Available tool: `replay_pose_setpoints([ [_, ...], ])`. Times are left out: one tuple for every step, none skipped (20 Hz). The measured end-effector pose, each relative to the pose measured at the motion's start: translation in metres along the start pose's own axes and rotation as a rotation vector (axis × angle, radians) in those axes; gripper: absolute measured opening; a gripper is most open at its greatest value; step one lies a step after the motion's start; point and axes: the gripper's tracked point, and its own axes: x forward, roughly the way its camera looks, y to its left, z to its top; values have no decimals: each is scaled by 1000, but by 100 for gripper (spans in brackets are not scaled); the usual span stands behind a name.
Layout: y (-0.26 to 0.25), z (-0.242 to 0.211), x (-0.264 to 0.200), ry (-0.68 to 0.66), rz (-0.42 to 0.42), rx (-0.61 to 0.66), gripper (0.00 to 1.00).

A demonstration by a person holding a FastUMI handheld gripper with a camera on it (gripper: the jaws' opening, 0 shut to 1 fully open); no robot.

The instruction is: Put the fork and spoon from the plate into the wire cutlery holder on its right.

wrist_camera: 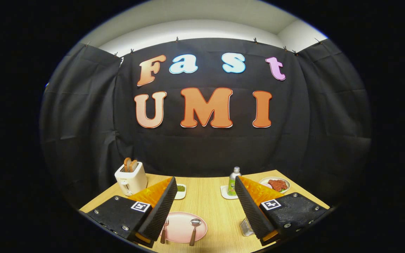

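The claw [206,207] stands wide open above the near part of the wooden worktop [209,203], its two black-padded fingers [160,211] spread well apart and holding nothing. Between the fingers, toward the left one, a pink plate [181,228] lies flat on the worktop. The fork [164,230] rests on the plate's left edge, partly hidden by the left finger, handle pointing to the near side. The spoon [193,230] lies on the right part of the plate, bowl to the far side, handle near; the two pieces are apart from each other. The wire cutlery holder [246,227] stands on the worktop to the right of the plate, clear of it, and is largely covered by the right finger, so its contents cannot be told. Farther back, a white toaster [131,179] with two slices of bread in it stands at the far left. A small white dish [180,191] with green contents sits just beyond the left finger. A bottle [234,181] stands upright on a white coaster [225,193] near the middle, and a bowl [275,184] holding something red sits at the far right.
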Motion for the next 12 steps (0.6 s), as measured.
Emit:
replay_pose_setpoints([
  [6, -4, 2, -5, 13, -4, 98],
  [11, -7, 5, -16, 28, -6, 98],
  [15, -15, 8, -16, 36, -12, 99],
  [17, -25, 12, -5, 37, -24, 98],
  [19, -40, 16, 20, 39, -39, 98],
  [22, -55, 20, 48, 42, -50, 99],
  [27, -69, 23, 75, 50, -48, 99],
  [31, -82, 26, 99, 53, -45, 99],
  [31, -94, 29, 119, 48, -43, 99],
  [31, -105, 32, 136, 41, -42, 99],
  [34, -119, 35, 160, 42, -36, 99],
  [35, -134, 38, 191, 39, -27, 99],
])
